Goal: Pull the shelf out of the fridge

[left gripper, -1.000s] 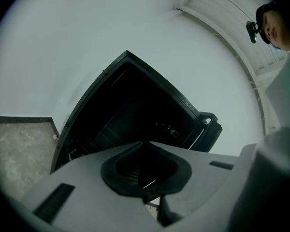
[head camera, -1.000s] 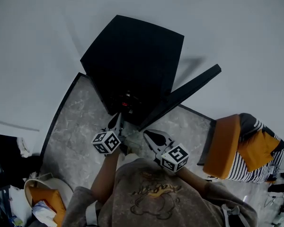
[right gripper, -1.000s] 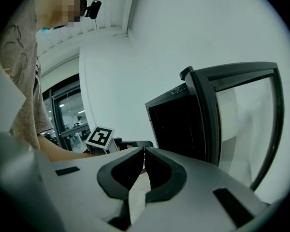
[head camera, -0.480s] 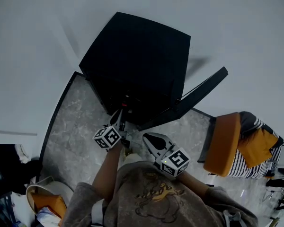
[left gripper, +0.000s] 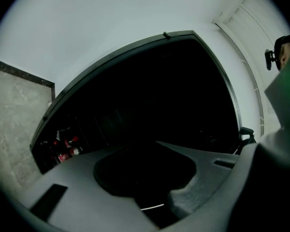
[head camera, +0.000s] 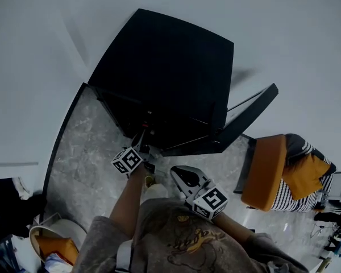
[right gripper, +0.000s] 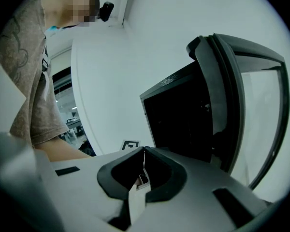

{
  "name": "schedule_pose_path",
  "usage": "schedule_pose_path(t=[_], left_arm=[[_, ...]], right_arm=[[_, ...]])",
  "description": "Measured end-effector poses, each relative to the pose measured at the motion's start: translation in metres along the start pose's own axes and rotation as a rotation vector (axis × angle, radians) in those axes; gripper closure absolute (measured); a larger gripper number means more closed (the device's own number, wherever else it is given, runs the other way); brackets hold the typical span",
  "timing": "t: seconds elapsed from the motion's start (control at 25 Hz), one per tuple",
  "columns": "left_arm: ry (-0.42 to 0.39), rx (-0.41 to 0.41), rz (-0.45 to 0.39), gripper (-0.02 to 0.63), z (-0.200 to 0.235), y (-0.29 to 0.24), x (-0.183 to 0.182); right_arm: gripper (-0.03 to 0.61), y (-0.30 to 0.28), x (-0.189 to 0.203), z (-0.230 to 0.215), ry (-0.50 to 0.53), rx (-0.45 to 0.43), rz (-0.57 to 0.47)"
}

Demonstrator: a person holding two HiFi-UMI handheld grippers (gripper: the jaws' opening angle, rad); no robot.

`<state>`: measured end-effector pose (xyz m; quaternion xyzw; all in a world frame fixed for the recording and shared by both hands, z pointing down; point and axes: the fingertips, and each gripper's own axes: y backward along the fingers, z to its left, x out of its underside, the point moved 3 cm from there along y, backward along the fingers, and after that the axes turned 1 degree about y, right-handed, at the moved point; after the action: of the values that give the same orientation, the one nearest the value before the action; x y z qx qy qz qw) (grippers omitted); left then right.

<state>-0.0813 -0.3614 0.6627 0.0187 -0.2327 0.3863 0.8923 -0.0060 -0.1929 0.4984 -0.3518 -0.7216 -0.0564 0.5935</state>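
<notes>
Left gripper [head camera: 141, 140] nudges up-frame, jaws just parting, empty | fridge [head camera: 170, 67] mouth directly ahead (shelf indiscernible) | right gripper [right gripper: 143, 151] closed

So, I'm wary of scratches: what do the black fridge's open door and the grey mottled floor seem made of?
Open door: see-through pane, likely glass, since the wall shows through, in a dark matt frame, perhaps plastic.
Grey mottled floor: veined, faintly glossy, like polished stone or stone-look tile.
</notes>
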Motion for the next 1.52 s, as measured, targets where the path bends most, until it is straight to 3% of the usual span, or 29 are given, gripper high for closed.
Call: schedule_pose_path(t=[0.44,0.96,1.36,1.52], left_arm=[[0.131,-0.012,-0.03,0.503,0.044,-0.049,0.002],[0.213,-0.081,-0.037,0.502,0.088,-0.097,0.008],[0.252,-0.076,-0.015,0.502,0.101,-0.127,0.008],[0.309,-0.045,-0.034,0.506,0.103,-0.134,0.006]], right_arm=[[0.557,-0.001,0.004,-0.008,-0.027,0.064,0.008],[0.557,0.011,0.017,-0.017,-0.055,0.117,0.037],[0.557,0.015,0.024,-0.024,-0.073,0.155,0.062],[0.557,0.015,0.026,-0.024,-0.079,0.167,0.065]])
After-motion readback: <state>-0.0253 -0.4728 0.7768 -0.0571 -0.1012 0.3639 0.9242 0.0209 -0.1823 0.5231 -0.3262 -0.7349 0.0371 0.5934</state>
